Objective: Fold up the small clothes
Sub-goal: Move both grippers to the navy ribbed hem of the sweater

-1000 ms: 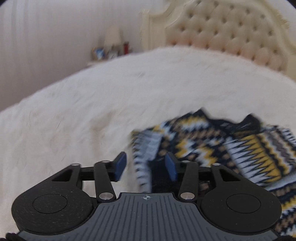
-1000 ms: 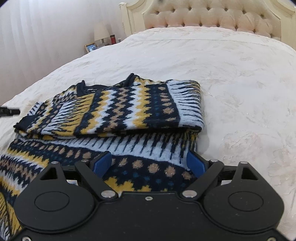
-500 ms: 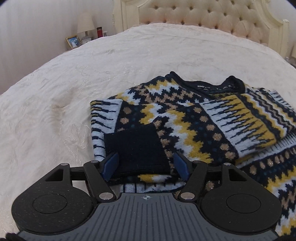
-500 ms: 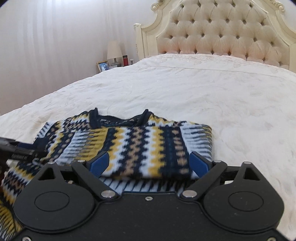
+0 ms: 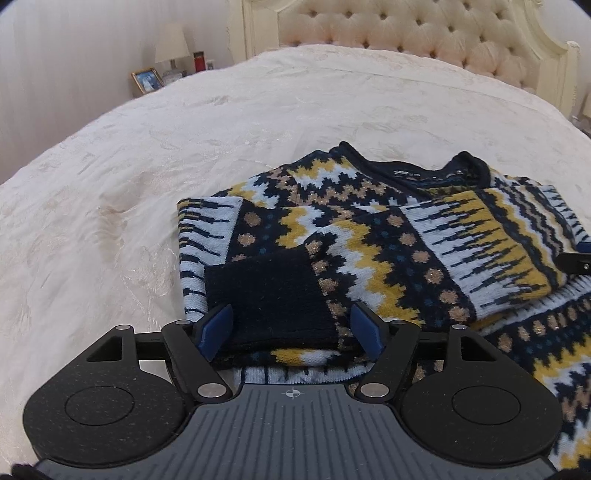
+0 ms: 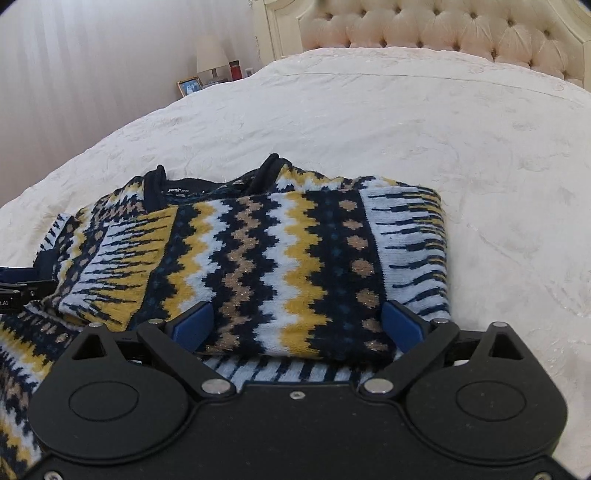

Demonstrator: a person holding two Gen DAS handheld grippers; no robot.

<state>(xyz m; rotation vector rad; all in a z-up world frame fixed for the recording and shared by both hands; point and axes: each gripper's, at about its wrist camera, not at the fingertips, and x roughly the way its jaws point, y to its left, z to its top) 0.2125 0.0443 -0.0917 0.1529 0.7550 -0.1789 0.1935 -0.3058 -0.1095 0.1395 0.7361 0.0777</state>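
Your left gripper (image 5: 291,326): jaws opening, blue pads either side of the dark cuff (image 5: 271,299) of the folded-in sleeve. Cuff sits btwn them but pads don't look to be pressing it, so released. Your right gripper (image 6: 299,326): jaws opening too, nearly full wide, straddling the other folded sleeve (image 6: 280,273), pads clear of the knit, nothing gripped.

Sweater (image 5: 388,236) lies flat on the bedspread (image 5: 184,147), near edge under both tools, collar at the far side. Both sleeves folded in across the body; navy/yellow/white zigzag knit. Label visible inside the collar (image 6: 177,190), text too small to read. In the left cam, a bit of your right gripper shows at the right edge, touching or just above the sweater, can't tell which.

Further back: bare bedspread, then a tufted headboard (image 6: 443,33). Far left, a nightstand w/ lamp (image 5: 171,46), photo frame (image 5: 147,79) and a red container (image 5: 199,61).
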